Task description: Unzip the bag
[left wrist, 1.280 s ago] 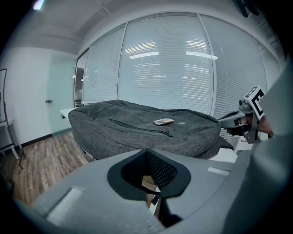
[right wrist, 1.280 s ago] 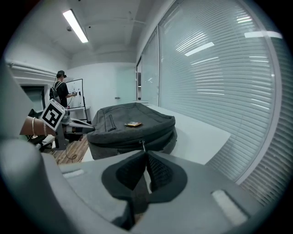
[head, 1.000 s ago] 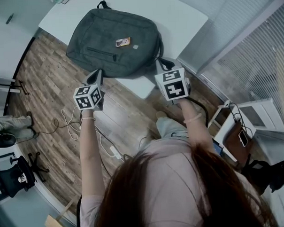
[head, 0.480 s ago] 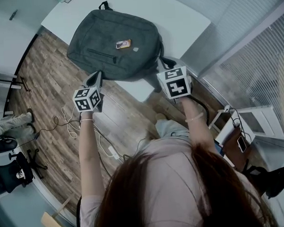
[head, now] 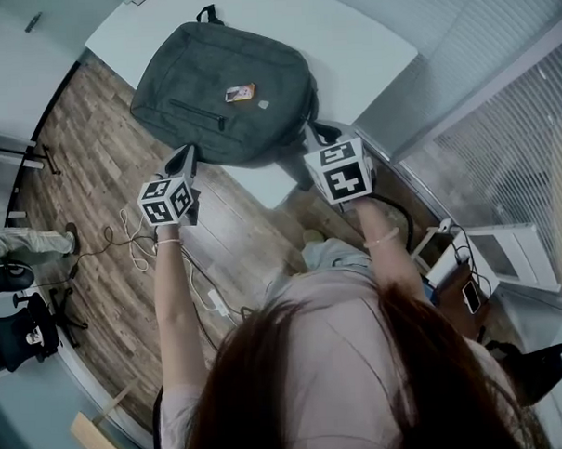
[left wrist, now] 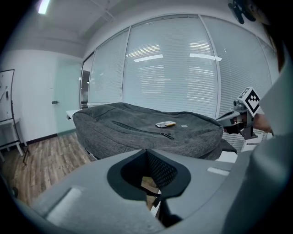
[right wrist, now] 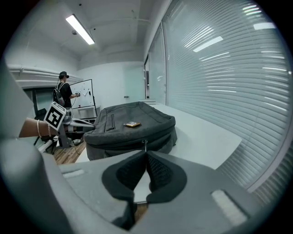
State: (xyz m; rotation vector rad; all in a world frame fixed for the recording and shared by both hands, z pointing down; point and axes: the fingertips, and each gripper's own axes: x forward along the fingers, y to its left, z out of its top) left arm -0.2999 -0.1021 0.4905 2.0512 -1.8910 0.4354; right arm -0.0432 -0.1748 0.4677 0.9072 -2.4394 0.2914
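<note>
Little has shifted in the last second: the left gripper [head: 183, 160] and right gripper [head: 312, 134], both pinched shut and empty, still hover just short of the zipped bag [head: 224, 91] on the table [head: 375, 38], so unzipping hasn't begun.

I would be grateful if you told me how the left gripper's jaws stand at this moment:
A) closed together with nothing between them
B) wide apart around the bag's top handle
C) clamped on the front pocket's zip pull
A: the left gripper view shows the left gripper with its jaws together and nothing between them. The bag lies beyond them, and nothing touches its front pocket zip.
</note>
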